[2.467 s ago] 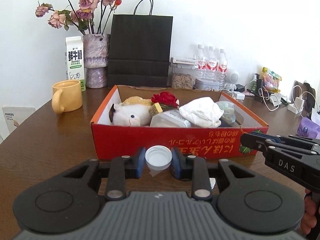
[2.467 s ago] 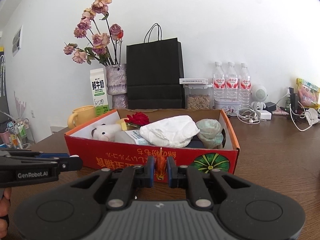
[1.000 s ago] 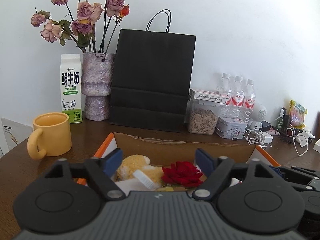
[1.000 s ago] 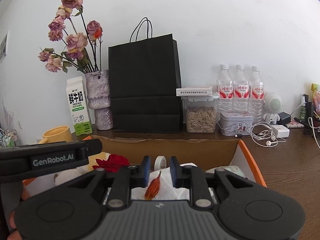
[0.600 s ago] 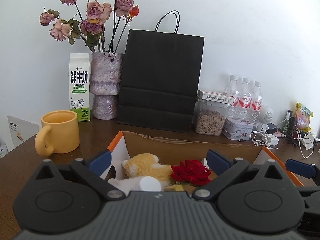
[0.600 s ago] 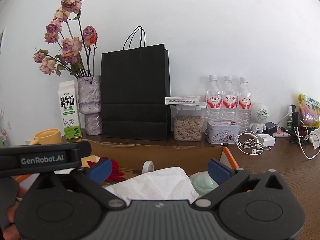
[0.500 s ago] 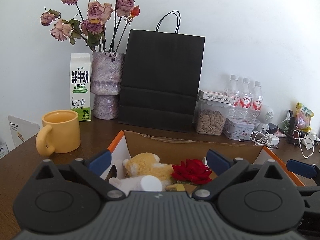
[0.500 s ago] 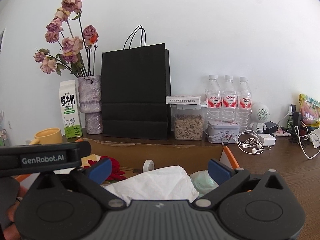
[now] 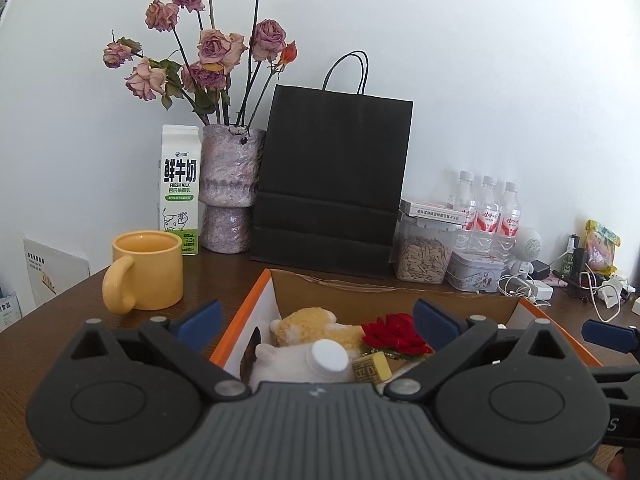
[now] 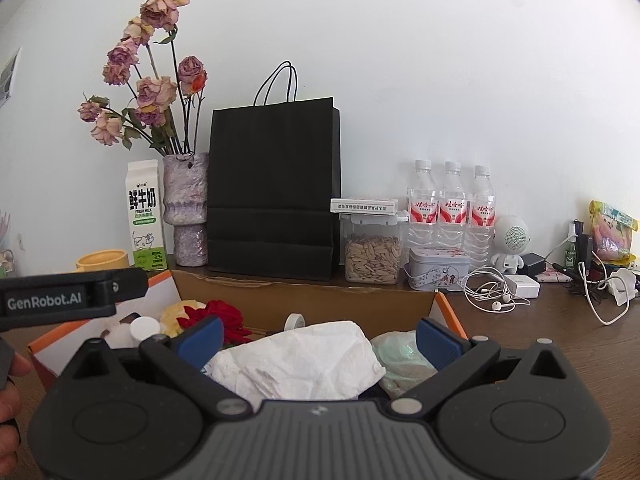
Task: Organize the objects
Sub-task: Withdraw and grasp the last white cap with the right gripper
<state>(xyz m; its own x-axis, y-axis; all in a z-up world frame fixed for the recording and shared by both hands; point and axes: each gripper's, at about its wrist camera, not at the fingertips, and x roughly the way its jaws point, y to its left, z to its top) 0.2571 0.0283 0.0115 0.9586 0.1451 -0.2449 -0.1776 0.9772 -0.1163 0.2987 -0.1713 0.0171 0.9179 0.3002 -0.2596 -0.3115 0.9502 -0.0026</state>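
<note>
Both claws are wide open and hold nothing: the left claw and the right claw hang over the cardboard box, which stands on the brown surface. Inside the box lie a white bottle cap on a plush toy, a red rose, a crumpled white paper and a roll of tape. The left tool reads "GenRobot.AI". Behind stand a yellow mug, a milk carton marked "FRESH MILK", a vase, a black paper bag and three water bottles.
</note>
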